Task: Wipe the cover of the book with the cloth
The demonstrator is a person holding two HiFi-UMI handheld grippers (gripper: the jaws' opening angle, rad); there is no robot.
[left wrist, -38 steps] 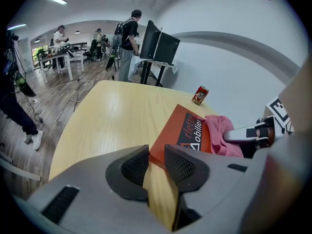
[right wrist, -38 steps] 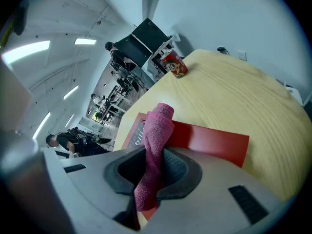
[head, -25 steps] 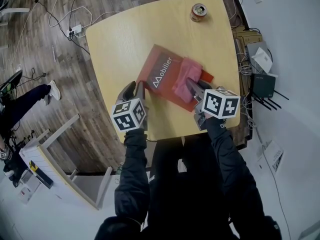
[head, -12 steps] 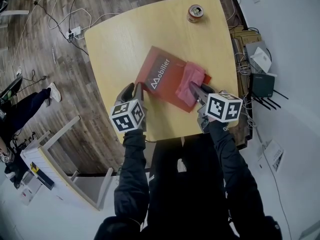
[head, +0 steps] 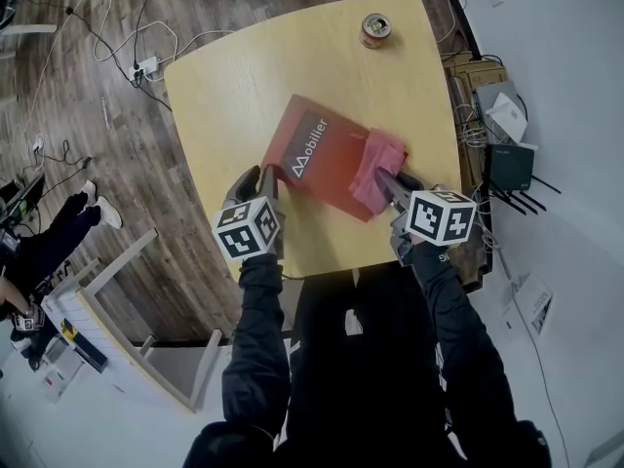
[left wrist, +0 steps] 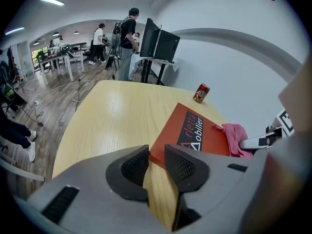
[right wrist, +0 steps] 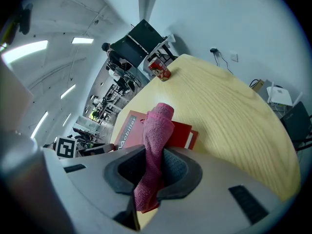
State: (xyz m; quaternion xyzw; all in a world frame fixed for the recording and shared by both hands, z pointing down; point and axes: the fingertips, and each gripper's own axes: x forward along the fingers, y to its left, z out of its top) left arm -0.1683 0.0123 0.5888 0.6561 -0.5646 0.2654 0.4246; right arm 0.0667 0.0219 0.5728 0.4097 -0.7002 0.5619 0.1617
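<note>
Here: right tool (right wrist: 156, 165) clamps pink cloth (head: 378, 169) on red book (head: 322, 159); left tool (left wrist: 155, 162) narrowly apart at book corner; can (head: 375, 29) upright.

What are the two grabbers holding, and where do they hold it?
The right gripper pinches the pink cloth by its near end. The left gripper has its jaws slightly apart at the book's near corner; whether they grip it cannot be told.

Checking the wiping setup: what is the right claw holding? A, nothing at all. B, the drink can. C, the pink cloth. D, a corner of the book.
C: the right claw is closed on the pink cloth, whose free end lies on the red book.
</note>
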